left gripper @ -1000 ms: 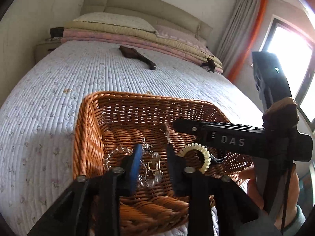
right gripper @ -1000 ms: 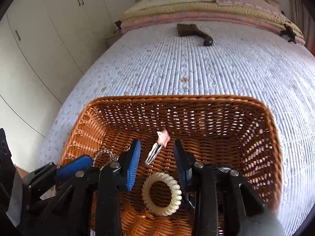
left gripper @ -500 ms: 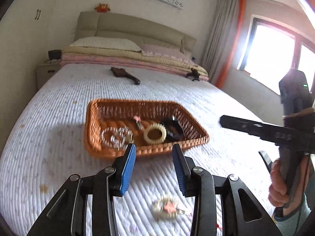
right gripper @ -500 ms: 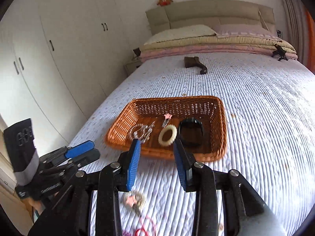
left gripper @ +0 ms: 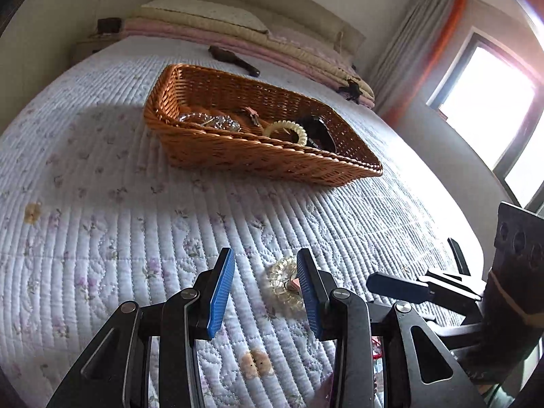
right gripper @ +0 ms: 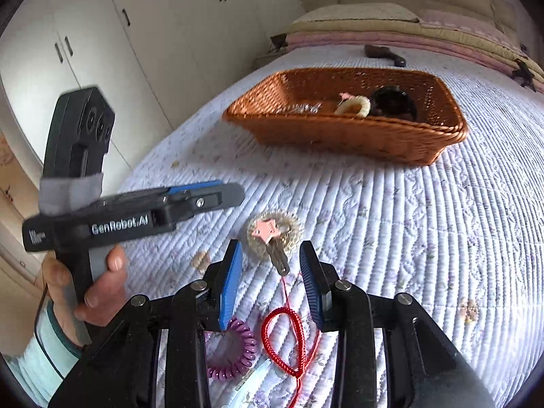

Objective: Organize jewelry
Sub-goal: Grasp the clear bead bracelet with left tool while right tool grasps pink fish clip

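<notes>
A brown wicker basket (left gripper: 258, 156) (right gripper: 357, 136) sits mid-bed, holding clear bead bracelets (left gripper: 210, 122), a cream spiral hair tie (left gripper: 287, 131) (right gripper: 355, 105), a pink clip and a black item (right gripper: 392, 102). On the quilt near me lie a clear beaded ring (left gripper: 284, 284) (right gripper: 292, 231) with a pink star hair clip (right gripper: 268, 234) on it, a red cord (right gripper: 289, 340) and a purple spiral hair tie (right gripper: 234, 350). My left gripper (left gripper: 265, 289) is open just above the beaded ring. My right gripper (right gripper: 272, 278) is open over the clip's dark end, empty.
The quilted bed (left gripper: 102, 238) stretches around the basket. A dark hairbrush (left gripper: 234, 61) lies near the pillows (left gripper: 204, 13). White wardrobes (right gripper: 119, 51) stand to the left, a bright window (left gripper: 486, 102) to the right. A hand (right gripper: 98, 285) holds the left gripper's handle.
Both grippers pulled back out of the basket toward the bed's near edge and dipped low; loose jewelry on the quilt now lies at their fingertips. Jaw widths look unchanged.
</notes>
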